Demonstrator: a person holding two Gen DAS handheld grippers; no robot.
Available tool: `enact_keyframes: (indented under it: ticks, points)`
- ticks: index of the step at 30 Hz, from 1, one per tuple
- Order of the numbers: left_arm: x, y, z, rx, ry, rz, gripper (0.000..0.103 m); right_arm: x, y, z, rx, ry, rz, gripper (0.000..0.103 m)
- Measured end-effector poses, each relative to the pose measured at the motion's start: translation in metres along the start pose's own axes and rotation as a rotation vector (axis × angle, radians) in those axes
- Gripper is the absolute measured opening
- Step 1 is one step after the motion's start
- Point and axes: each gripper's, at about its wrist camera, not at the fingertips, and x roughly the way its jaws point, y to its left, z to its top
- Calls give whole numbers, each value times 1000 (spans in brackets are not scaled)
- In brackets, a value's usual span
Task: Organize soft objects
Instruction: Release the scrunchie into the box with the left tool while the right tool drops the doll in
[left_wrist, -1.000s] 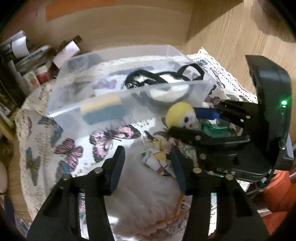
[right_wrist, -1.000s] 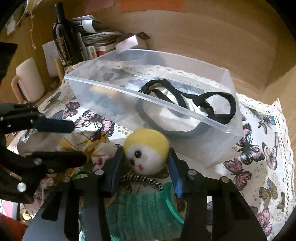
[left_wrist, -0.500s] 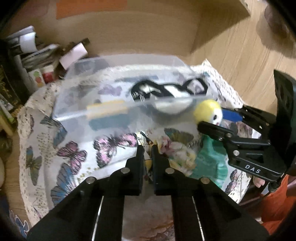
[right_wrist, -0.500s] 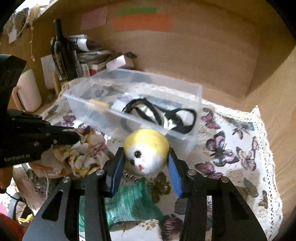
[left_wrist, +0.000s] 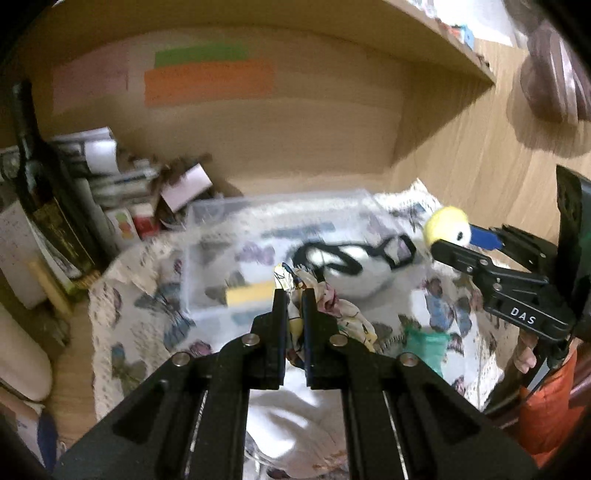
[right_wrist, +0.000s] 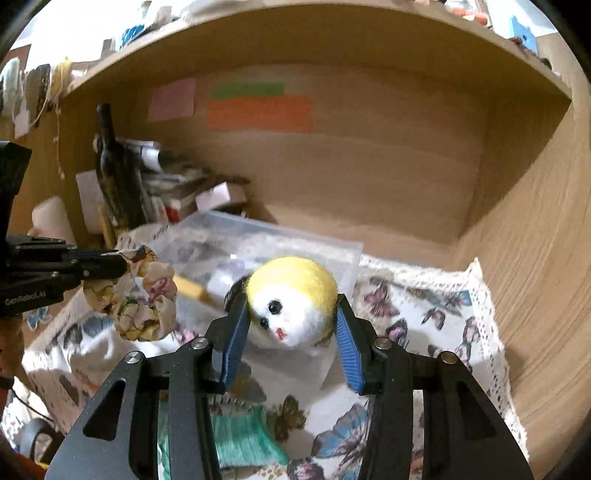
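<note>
My left gripper is shut on a floral fabric scrunchie and holds it lifted above the cloth; the scrunchie also shows hanging in the right wrist view. My right gripper is shut on a yellow-and-white felt ball with a face, held in the air; the ball also shows in the left wrist view. A clear plastic box below holds a black-strapped white item and a yellow sponge.
A butterfly-print cloth covers the table inside a wooden alcove. A green knitted piece lies on the cloth near me. A dark bottle, papers and small boxes stand at the back left. A white fluffy item lies under my left gripper.
Both grippers have risen well above the cloth with their objects. The left one shut on the scrunchie and lifted it; the right one carried the felt ball up.
</note>
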Motion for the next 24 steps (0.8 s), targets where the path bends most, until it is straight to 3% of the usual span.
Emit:
enact_keyframes:
  ticks: [7, 13, 24]
  points:
    - [0, 19, 25, -29, -78, 64, 6, 9, -6, 20, 20, -33, -7, 42]
    - [16, 30, 41, -39, -86, 101, 6, 29, -12, 34, 46, -27, -8, 42]
    - [72, 42, 52, -73, 20, 113, 6, 91, -19, 46, 61, 101, 41, 42]
